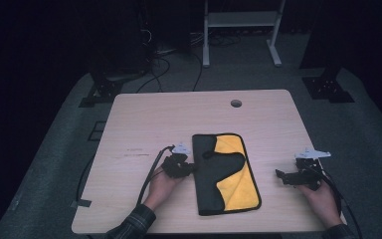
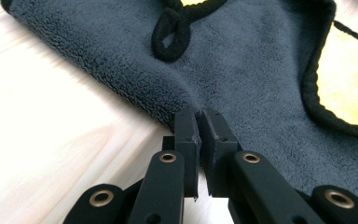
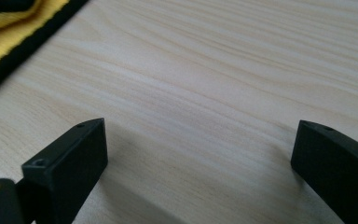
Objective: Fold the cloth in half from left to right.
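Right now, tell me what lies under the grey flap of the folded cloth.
The grey flap lies over the cloth's yellow side, which shows to its right. What it covers cannot be seen. The wooden table is beneath. The left gripper pinches the flap's edge.

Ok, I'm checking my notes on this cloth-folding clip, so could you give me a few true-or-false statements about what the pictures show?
1. The left gripper is shut on the cloth. True.
2. The right gripper is shut. False: its fingers stand wide apart over bare table.
3. The cloth is red. False: it is dark grey and yellow.
4. The cloth has a small loop. True.
5. The right gripper holds the cloth. False: it holds nothing.
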`<state>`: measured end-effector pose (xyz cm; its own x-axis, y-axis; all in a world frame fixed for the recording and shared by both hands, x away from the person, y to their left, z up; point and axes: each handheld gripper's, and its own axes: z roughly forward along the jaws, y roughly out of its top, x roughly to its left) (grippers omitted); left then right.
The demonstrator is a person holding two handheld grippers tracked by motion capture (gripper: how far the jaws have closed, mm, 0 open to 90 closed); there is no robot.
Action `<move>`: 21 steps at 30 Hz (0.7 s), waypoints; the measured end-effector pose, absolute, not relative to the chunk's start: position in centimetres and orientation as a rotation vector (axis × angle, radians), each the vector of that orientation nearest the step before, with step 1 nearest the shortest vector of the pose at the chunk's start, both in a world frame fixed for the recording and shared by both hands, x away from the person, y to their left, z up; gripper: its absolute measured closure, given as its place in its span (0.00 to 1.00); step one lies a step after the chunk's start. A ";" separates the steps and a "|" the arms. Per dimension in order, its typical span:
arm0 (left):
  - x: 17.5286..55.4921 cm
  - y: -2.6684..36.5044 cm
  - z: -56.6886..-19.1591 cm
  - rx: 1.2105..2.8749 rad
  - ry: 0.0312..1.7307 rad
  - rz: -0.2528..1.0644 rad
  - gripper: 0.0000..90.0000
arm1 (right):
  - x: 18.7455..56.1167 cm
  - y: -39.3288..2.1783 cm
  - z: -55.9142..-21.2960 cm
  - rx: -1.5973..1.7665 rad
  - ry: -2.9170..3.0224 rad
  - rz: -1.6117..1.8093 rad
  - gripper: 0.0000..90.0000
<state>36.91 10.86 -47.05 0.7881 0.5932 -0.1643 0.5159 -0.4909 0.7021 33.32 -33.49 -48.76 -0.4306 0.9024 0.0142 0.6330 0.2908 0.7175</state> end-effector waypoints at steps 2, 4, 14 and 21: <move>36.9 12.0 -47.1 2.189 0.833 0.125 0.95 | 33.3 -33.5 -48.8 1.378 2.171 0.929 0.03; 37.0 12.8 -47.1 2.188 0.842 0.130 0.95 | 33.3 -33.5 -48.8 1.378 2.171 0.929 0.03; 36.9 15.3 -46.9 2.204 0.865 0.205 0.95 | 33.3 -33.4 -48.8 1.379 2.170 0.929 0.03; 36.1 15.8 -47.0 2.196 0.874 0.215 0.88 | 33.3 -33.4 -48.8 1.380 2.170 0.928 0.03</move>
<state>36.10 15.84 -46.95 0.7526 0.6488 -0.1119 0.5230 -0.4858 0.7003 33.27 -33.44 -48.76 -0.4297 0.9029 0.0141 0.6337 0.2904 0.7170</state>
